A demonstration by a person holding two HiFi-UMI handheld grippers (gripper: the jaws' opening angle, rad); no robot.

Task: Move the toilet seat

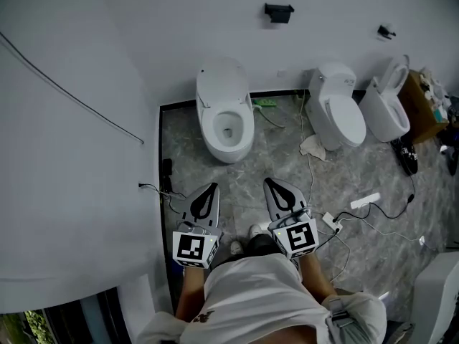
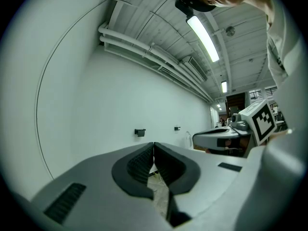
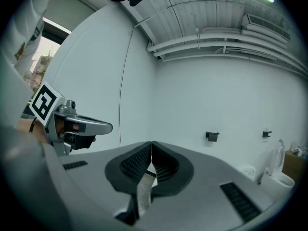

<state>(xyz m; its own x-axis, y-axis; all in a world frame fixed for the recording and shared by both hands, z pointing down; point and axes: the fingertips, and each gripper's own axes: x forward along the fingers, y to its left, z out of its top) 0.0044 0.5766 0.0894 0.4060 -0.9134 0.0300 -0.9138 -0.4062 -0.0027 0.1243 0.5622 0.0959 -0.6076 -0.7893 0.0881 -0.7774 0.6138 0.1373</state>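
Note:
The nearest white toilet (image 1: 224,113) stands against the back wall, straight ahead of both grippers. Its lid (image 1: 222,76) is raised and the bowl is open. My left gripper (image 1: 211,187) and right gripper (image 1: 270,182) hover side by side over the grey stone floor, a short way in front of that toilet and not touching it. Both are shut with nothing between the jaws. In the left gripper view the left gripper (image 2: 154,146) has its jaws pressed together and points at the white wall. The right gripper view shows the right gripper (image 3: 151,144) the same way.
A second toilet (image 1: 337,110) with its lid down and a third toilet (image 1: 387,110) with its lid up stand to the right. Cables and a power strip (image 1: 364,201) lie on the floor at right. A cardboard box (image 1: 423,106) sits far right. A white wall closes the left side.

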